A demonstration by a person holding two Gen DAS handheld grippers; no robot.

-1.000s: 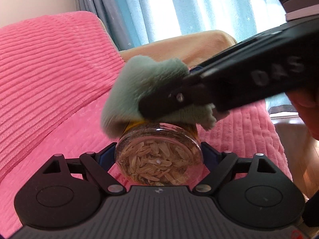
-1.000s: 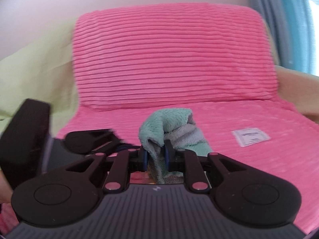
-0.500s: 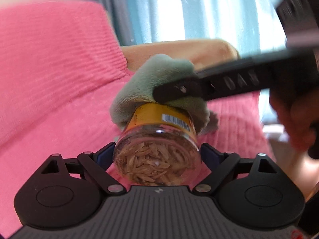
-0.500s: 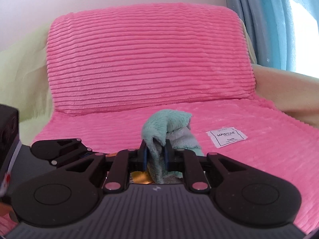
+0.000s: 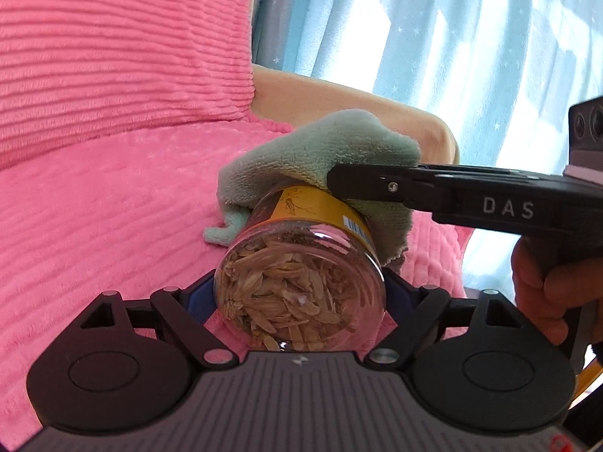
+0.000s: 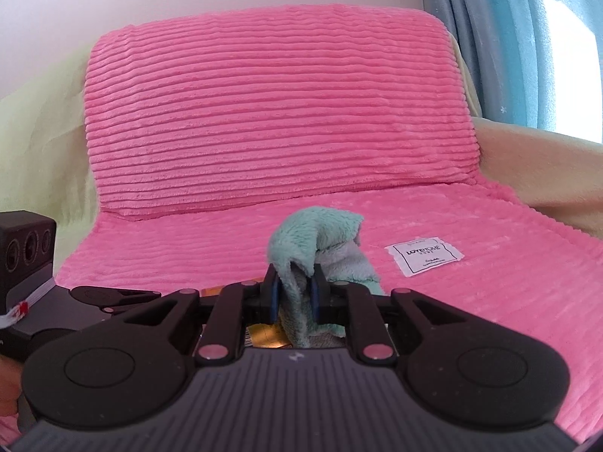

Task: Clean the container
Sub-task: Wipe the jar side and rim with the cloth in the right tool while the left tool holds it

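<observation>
A clear jar (image 5: 299,282) with a yellow label and pale dried pieces inside lies on its side, base toward the left wrist camera. My left gripper (image 5: 301,293) is shut on its base. A pale green cloth (image 5: 320,150) is draped over the jar's far end. My right gripper (image 6: 294,293) is shut on that cloth (image 6: 312,241) and reaches in from the right as a black finger (image 5: 377,188) pressed on the cloth atop the jar. A sliver of the yellow label (image 6: 267,335) shows under the right gripper.
A pink ribbed cover spreads over the sofa seat (image 6: 490,282) and backrest (image 6: 279,113). A white fabric tag (image 6: 424,255) lies on the seat. A beige armrest (image 5: 339,101) and blue curtains (image 5: 452,37) stand behind. A hand (image 5: 546,290) holds the right gripper.
The jar has tilted and turned in my left gripper, showing more yellow label. The cloth has slid further along toward the jar's far end. Both cameras have swung slightly.
</observation>
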